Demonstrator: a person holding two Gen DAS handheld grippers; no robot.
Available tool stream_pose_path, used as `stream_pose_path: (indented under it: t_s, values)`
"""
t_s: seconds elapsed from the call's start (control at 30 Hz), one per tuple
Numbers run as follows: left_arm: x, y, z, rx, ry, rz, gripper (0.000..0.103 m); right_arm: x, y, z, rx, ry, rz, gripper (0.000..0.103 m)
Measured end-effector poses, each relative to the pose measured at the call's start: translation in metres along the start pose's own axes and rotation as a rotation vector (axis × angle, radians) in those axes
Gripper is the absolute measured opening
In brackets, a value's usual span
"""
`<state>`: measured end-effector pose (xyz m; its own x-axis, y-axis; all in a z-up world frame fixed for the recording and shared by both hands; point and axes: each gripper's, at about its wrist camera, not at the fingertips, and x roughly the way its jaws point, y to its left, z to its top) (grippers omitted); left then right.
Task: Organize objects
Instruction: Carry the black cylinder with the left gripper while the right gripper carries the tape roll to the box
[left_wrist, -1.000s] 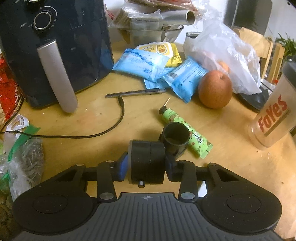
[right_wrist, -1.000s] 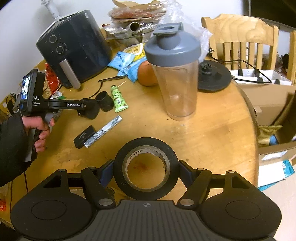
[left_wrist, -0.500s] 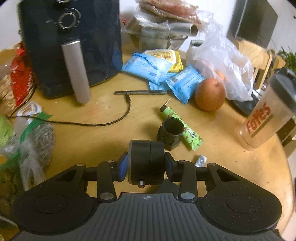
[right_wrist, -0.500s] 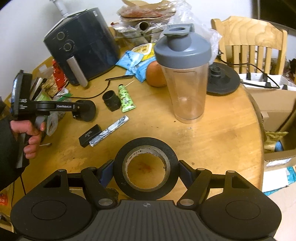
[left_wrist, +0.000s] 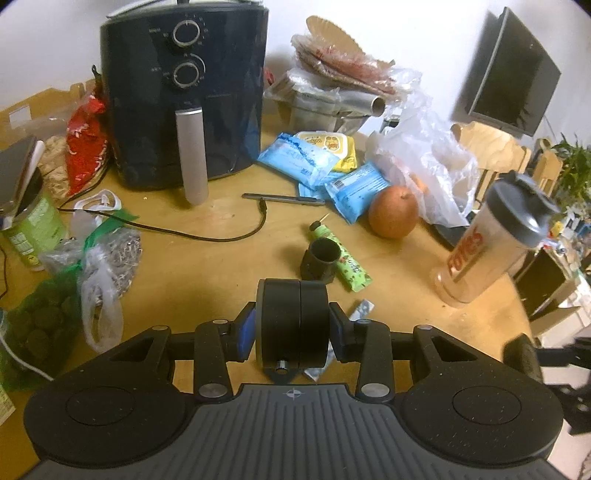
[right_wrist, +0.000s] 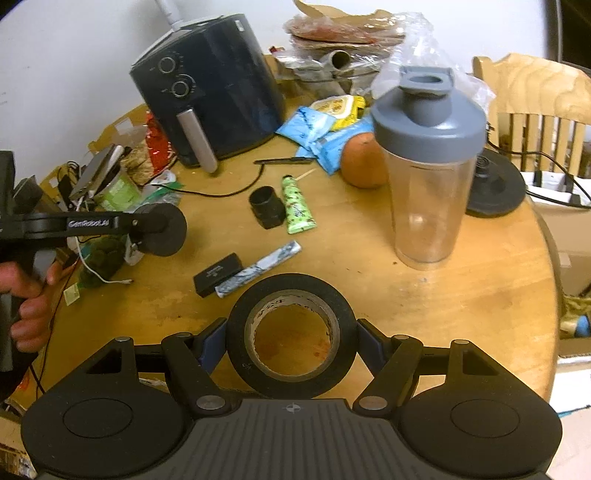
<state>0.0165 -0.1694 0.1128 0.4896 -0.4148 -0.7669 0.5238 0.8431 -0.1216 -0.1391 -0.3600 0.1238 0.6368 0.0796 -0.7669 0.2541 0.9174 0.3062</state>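
My left gripper (left_wrist: 291, 328) is shut on a thick black disc (left_wrist: 280, 314) and holds it on edge above the round wooden table (left_wrist: 221, 266). In the right wrist view that gripper (right_wrist: 162, 230) hovers at the left, held by a person's hand (right_wrist: 29, 306). My right gripper (right_wrist: 291, 339) is shut on a black tape roll (right_wrist: 240, 332) above the table's near edge. A short black cup (left_wrist: 321, 258) and a green tube (left_wrist: 343, 258) lie together mid-table, beyond the disc.
A dark air fryer (left_wrist: 184, 92) stands at the back with a cable (left_wrist: 221, 236) in front. Blue packets (left_wrist: 295, 158), a brown fruit (left_wrist: 393, 212) and a grey-lidded shaker (right_wrist: 428, 166) sit right. A small black box (right_wrist: 218, 275) and foil stick (right_wrist: 258, 267) lie near. Bags crowd the left edge.
My left gripper has risen and drawn back from the black cup with the disc still in it, so more of the table shows. The right gripper kept the tape roll nearly still.
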Motion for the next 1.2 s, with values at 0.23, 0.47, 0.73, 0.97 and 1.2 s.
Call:
stream_pose_path:
  t_s: [0.23,0.47,0.73,0.97,1.2]
  values:
    - [-0.032,-0.004,-0.008,-0.022,-0.032,-0.018,0.039,-0.001,0.008,0.003,-0.03,-0.02,0.0,0.075]
    - [-0.056,-0.006,-0.016,-0.051,-0.049,-0.026,0.039,-0.006,0.011,0.013,-0.046,-0.048,0.012,0.075]
    - [-0.076,-0.008,-0.023,-0.102,-0.08,-0.023,0.039,-0.009,0.013,0.023,-0.064,-0.059,0.049,0.075]
    - [-0.094,-0.013,-0.027,-0.132,-0.114,-0.015,0.039,-0.014,0.021,0.03,-0.104,-0.068,0.079,0.075]
    - [-0.114,-0.017,-0.036,-0.157,-0.132,0.0,0.039,-0.024,0.029,0.03,-0.119,-0.094,0.112,0.075]
